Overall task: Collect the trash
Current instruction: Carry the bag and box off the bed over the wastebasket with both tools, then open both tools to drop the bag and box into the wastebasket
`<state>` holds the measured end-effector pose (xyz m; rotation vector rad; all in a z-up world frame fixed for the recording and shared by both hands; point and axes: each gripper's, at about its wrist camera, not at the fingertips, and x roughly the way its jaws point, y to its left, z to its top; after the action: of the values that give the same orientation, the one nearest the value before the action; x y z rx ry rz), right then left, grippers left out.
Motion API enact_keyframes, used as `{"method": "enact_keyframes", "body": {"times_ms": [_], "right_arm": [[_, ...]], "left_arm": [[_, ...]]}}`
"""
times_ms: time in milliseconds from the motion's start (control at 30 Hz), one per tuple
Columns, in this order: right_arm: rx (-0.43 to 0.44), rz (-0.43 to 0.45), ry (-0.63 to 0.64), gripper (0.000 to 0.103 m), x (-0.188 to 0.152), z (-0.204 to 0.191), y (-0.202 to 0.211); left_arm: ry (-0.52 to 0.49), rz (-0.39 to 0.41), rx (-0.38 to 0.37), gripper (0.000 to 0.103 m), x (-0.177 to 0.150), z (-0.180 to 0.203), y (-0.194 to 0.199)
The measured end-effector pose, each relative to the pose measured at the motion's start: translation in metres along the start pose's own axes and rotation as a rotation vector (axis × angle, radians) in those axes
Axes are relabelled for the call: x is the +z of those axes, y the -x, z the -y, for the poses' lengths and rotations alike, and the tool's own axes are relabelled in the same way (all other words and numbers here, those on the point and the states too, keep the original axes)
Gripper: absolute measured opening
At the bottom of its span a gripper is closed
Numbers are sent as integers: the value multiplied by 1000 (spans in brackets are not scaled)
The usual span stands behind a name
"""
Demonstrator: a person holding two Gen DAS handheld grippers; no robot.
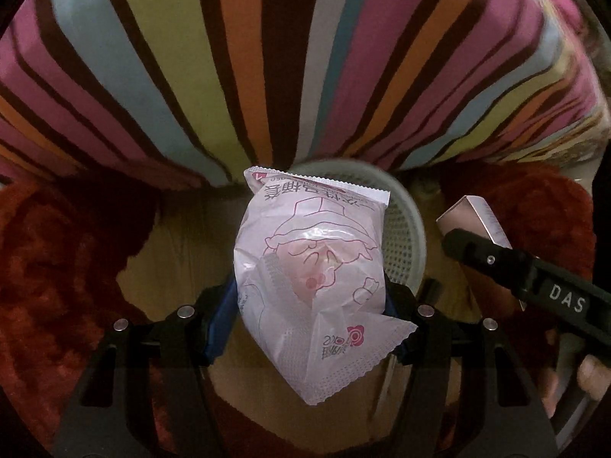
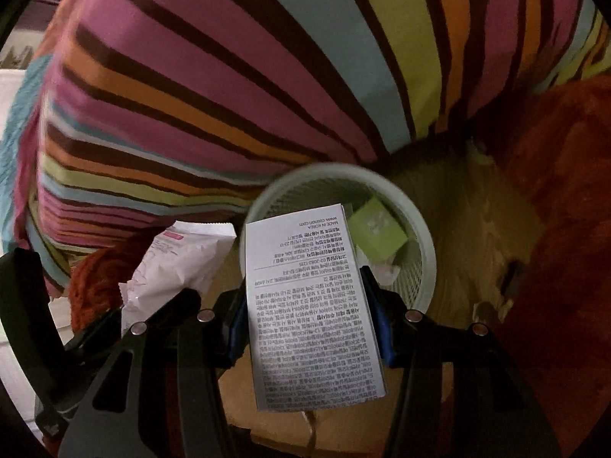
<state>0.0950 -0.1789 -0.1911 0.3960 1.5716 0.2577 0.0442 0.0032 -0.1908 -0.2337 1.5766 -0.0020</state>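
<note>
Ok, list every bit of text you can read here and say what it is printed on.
"DAS": white letters on the right gripper, seen from the left wrist view.
"MADE IN KOREA": upside down on the box.
"www.": web address above it; the rest is too small to read.
Korean print filling the box: too small to read.
Pink characters and logo on the wrapper: upside down, unreadable.

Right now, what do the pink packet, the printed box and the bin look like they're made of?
Pink packet: thin glossy plastic film, translucent, crimped serrated ends.
Printed box: matte paperboard, probably; crisp folded edges.
Bin: pale moulded plastic, seemingly; smooth rim, mesh wall.
</note>
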Motion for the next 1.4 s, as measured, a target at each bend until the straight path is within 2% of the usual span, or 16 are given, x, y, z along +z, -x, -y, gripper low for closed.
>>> {"method": "enact_keyframes", "body": {"times_ms": [233, 700, 833, 867, 900, 933, 967, 1100, 1400], "right_arm": [[-32, -101, -69, 50, 7, 5, -39], [-99, -244, -156, 50, 11, 21, -91], [-99, -276, -171, 50, 12, 25, -99], [-93, -287, -173, 51, 11, 26, -101], [-88, -296, -177, 56, 11, 26, -103], [-89, -312, -180, 80, 10, 26, -107], [-93, -324, -180, 95, 9, 27, -110], [-141, -295, -202, 95, 9, 34, -109], [-138, -256, -225, 95, 9, 38, -101]], "left_arm": [[42, -142, 7, 63, 8, -3, -42], [54, -305, 20, 64, 12, 5, -93], [86, -367, 11, 69, 10, 2, -106], [90, -376, 15, 74, 9, 0, -109], [95, -383, 18, 79, 9, 0, -110], [102, -385, 17, 81, 10, -1, -112], [108, -384, 19, 81, 10, -2, -113], [122, -383, 31, 81, 10, -3, -115], [116, -341, 27, 81, 11, -2, -105]]}}
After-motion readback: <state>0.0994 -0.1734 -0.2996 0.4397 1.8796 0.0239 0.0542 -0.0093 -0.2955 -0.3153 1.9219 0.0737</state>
